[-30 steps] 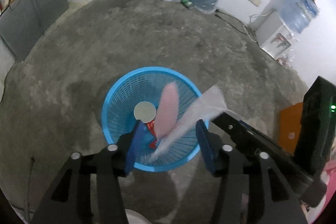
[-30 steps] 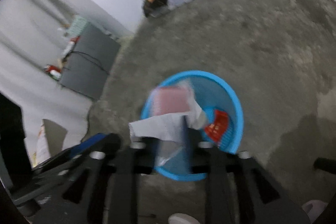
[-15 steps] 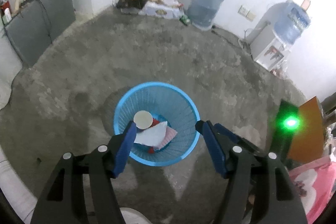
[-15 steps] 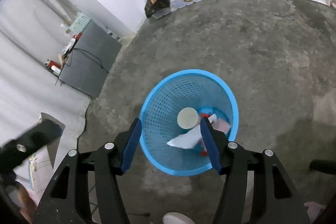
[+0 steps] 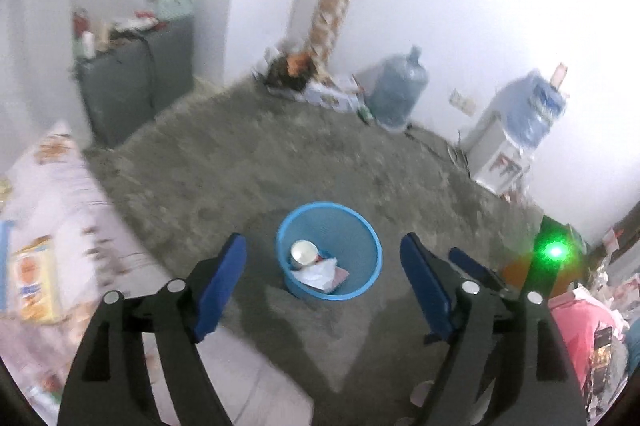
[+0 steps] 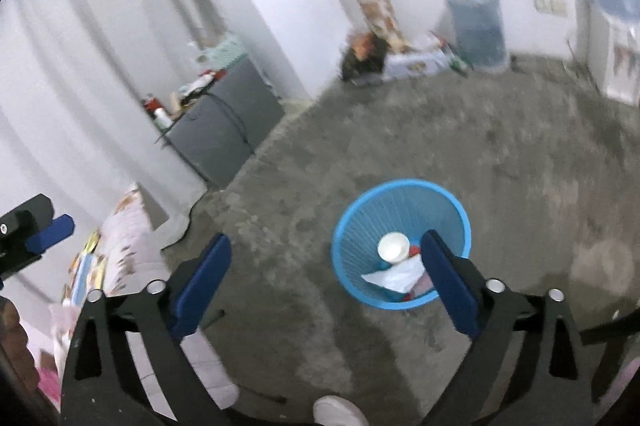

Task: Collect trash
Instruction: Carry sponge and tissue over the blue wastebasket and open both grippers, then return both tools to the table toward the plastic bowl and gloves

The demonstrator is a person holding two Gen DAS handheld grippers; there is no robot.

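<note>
Left gripper (image 5: 323, 250): fingers spread wide, nothing between them. Right gripper (image 6: 326, 250): same, fingers apart and empty.

Blue mesh basket (image 5: 362, 238) stands on the grey concrete floor (image 5: 240, 162), lower centre of the left wrist view, framed in the gap between the two blue pads but well beyond the tips, no contact. In the right wrist view the basket sits lower right of centre, and the right-hand pad (image 6: 450, 284) overlaps its near right rim in the picture.

Trash lies inside the basket: a white cup (image 6: 394, 247) with its round face up, a crumpled white wrapper (image 6: 396, 276) just below it, red and pink scraps (image 5: 340, 272) at the wrapper's edge.

Both views motion-blurred. Water jug (image 5: 396, 90) stands against the far wall, upper right of centre.
</note>
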